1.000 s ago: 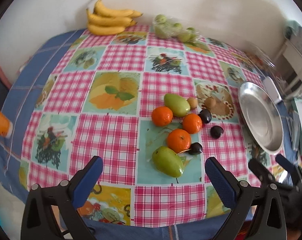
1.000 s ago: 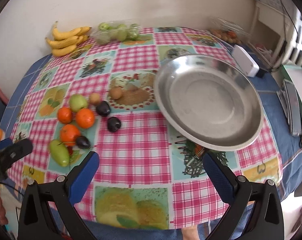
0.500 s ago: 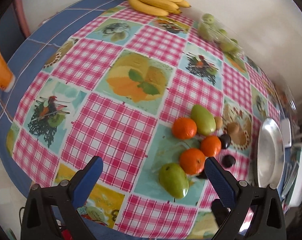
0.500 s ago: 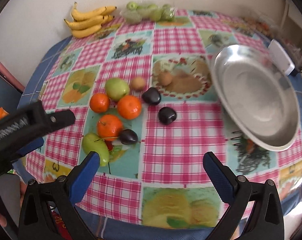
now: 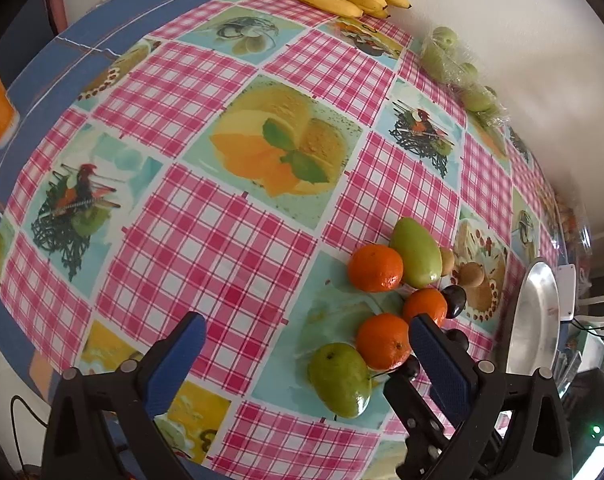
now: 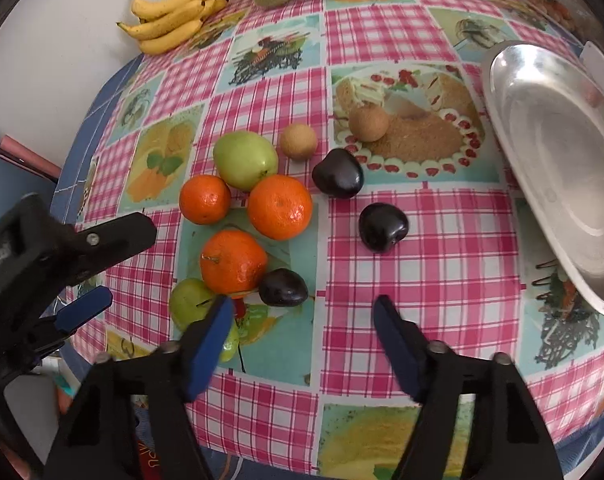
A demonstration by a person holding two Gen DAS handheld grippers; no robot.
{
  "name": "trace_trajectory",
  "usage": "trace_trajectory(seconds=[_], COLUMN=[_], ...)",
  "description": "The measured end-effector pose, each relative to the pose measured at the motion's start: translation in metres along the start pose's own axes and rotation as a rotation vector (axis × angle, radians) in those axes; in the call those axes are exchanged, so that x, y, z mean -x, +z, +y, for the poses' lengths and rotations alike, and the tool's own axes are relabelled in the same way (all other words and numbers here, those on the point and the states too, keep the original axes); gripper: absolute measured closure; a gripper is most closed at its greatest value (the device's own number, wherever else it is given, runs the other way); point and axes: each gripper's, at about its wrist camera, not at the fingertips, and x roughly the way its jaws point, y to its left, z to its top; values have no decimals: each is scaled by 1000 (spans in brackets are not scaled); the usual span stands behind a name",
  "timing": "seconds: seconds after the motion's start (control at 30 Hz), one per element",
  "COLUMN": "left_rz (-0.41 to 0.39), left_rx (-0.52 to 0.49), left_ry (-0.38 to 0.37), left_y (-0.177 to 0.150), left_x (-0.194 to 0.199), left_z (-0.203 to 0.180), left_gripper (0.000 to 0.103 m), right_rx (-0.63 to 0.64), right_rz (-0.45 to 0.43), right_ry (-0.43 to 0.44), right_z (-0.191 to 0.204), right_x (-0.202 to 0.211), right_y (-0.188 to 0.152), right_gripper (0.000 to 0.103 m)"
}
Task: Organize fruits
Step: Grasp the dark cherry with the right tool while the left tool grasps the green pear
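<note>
Jaws closing, nothing between; right view alone shows 3 plums (image 6: 383, 227).

1. The right gripper (image 6: 302, 340) has just been closing: its fingers (image 6: 208, 344), wide apart a second ago, now stand about half as far apart, with only bare cloth between them.
2. The right wrist view, first centred on the metal plate (image 6: 557, 184), now frames the fruit cluster; the dark plum (image 6: 283, 287) lies just ahead of the left finger.
3. The left wrist view has rolled and drawn nearer; the lower green mango (image 5: 339, 380) now looms large.
</note>
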Motion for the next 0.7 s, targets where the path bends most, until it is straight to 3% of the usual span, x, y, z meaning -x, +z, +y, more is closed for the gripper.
trace_trajectory(seconds=[0.17, 0.33, 0.5, 0.57, 0.7], left_rz=[42, 73, 84, 85, 92], left_rx=[31, 47, 42, 46, 46], left_ry=[10, 27, 24, 24, 18], left_y=[-3, -7, -10, -11, -8], left_x=[-9, -18, -19, -18, -22], left_z=[5, 8, 8, 9, 4], left_gripper=[1, 1, 1, 1, 1], right_rx=[9, 14, 26, 37, 32], right_rz=[-8, -12, -12, -1, -1], right_ry=[-14, 20, 41, 25, 44], right_z=[4, 9, 13, 15, 15], right_x=[-6, -7, -6, -9, -10], right_y=[3, 6, 5, 4, 4], right_gripper=[47, 50, 64, 76, 79])
